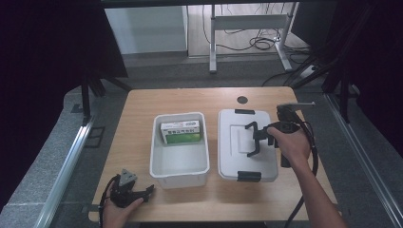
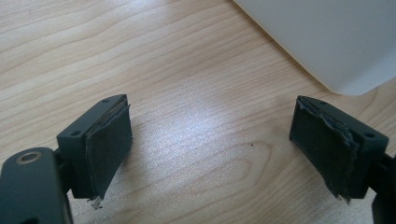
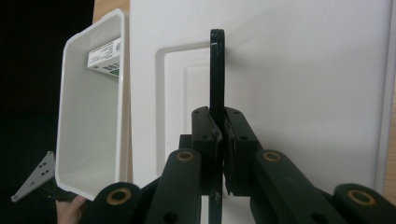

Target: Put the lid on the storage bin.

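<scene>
The white lid [image 1: 237, 142] lies flat on the wooden table [image 1: 190, 97], right beside the open white bin [image 1: 179, 166] holding a green box [image 1: 180, 132]. The right gripper [image 1: 255, 139] is pinched on the lid's black handle [image 3: 216, 70]. Left of the bin, by the table's near edge, the left gripper [image 1: 142, 194] rests spread wide over bare wood. Beyond: grey floor, cables [image 1: 256, 43].
</scene>
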The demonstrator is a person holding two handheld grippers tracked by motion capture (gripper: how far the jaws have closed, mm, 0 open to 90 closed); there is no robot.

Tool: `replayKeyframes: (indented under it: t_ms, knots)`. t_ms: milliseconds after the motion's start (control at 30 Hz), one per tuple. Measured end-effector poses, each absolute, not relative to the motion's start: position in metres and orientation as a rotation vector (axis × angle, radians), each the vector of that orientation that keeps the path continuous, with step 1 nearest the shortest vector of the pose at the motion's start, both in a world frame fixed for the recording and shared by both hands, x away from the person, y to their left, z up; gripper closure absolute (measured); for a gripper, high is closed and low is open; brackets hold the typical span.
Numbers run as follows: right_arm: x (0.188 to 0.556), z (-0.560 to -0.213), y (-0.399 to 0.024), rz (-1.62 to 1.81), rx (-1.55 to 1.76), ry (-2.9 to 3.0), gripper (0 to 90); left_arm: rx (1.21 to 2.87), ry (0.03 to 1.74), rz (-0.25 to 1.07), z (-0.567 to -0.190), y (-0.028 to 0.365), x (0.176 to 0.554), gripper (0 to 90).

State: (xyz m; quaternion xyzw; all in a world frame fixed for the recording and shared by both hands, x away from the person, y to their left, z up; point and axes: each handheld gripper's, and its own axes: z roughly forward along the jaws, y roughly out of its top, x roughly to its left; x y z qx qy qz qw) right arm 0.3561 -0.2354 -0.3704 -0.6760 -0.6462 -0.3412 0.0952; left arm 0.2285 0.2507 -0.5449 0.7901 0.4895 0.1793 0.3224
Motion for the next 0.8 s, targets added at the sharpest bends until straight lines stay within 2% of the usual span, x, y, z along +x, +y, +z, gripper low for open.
replayKeyframes:
  t_ms: [800]
  knots:
    - [0.355, -0.353, -0.208, -1.034, -1.929, -1.976, 84.3, 2.075, 1.285, 0.469, -0.545, 0.251, 0.229, 12.9]
